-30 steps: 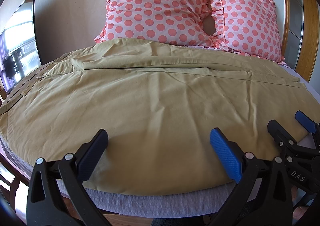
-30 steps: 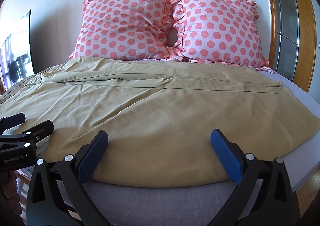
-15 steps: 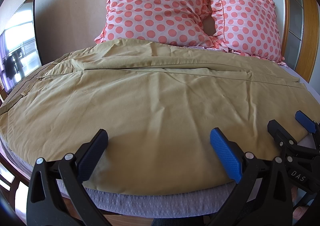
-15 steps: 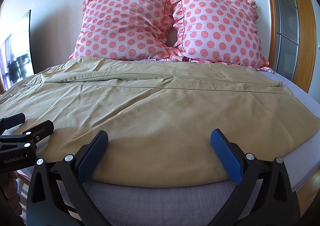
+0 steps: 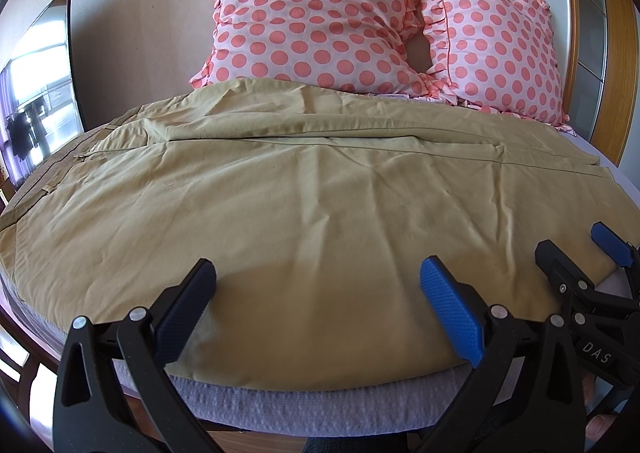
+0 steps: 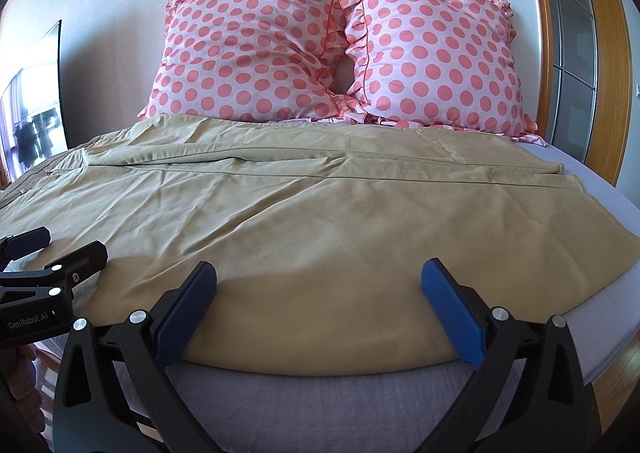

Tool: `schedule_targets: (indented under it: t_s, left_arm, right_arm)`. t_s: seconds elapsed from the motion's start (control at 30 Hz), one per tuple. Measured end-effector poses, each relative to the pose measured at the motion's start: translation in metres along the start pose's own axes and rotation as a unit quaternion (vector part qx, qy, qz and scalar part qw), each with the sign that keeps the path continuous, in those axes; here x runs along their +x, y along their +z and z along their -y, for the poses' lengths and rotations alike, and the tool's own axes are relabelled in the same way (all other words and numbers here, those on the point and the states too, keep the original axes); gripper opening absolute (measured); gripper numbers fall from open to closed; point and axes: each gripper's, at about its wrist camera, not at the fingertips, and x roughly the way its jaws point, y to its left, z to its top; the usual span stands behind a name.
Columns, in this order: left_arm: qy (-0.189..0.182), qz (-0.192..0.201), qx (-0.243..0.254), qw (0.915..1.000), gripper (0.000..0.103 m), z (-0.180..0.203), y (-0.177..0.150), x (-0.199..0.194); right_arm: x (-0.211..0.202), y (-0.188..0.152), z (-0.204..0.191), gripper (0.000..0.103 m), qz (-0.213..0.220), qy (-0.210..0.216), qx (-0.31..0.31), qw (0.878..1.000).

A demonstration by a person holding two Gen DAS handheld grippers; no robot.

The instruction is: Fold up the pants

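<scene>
Tan pants (image 5: 304,189) lie spread flat across the bed, waistband to the left and leg hems to the right; they also show in the right wrist view (image 6: 320,221). My left gripper (image 5: 316,305) is open and empty, hovering over the near edge of the pants. My right gripper (image 6: 320,305) is open and empty over the same near edge, further right. Each gripper shows in the other's view: the right one (image 5: 576,253) at the right side, the left one (image 6: 56,249) at the left side.
Two pink polka-dot pillows (image 6: 336,53) lean on the wall at the head of the bed. The grey mattress edge (image 6: 320,397) runs just below the pants. A dark screen (image 5: 36,93) stands at left; a wood-framed door (image 6: 576,53) at right.
</scene>
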Motion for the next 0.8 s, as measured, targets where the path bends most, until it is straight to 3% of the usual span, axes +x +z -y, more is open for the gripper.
schedule_targets:
  t_s: [0.4,0.6,0.7,0.8]
  left_arm:
    - [-0.003,-0.009,0.002,1.0,0.101,0.0,0.006,-0.004]
    - [-0.011,-0.033,0.008,0.9994,0.101,-0.001,0.011,0.004]
    - [-0.02,-0.045,0.012,0.9987,0.101,-0.002,0.018,0.001]
    - [-0.021,-0.05,0.013,0.9984,0.101,-0.005,0.018,0.001]
  right_arm:
    - [0.0,0.001,0.0,0.102,-0.004,0.002,-0.002,1.0]
    - [0.007,0.01,0.005,0.102,-0.035,0.03,-0.016,0.999]
    - [0.014,0.03,0.022,0.102,-0.055,0.034,-0.004,0.998]
    - [0.018,0.068,0.055,0.102,-0.037,0.016,0.024,0.999]
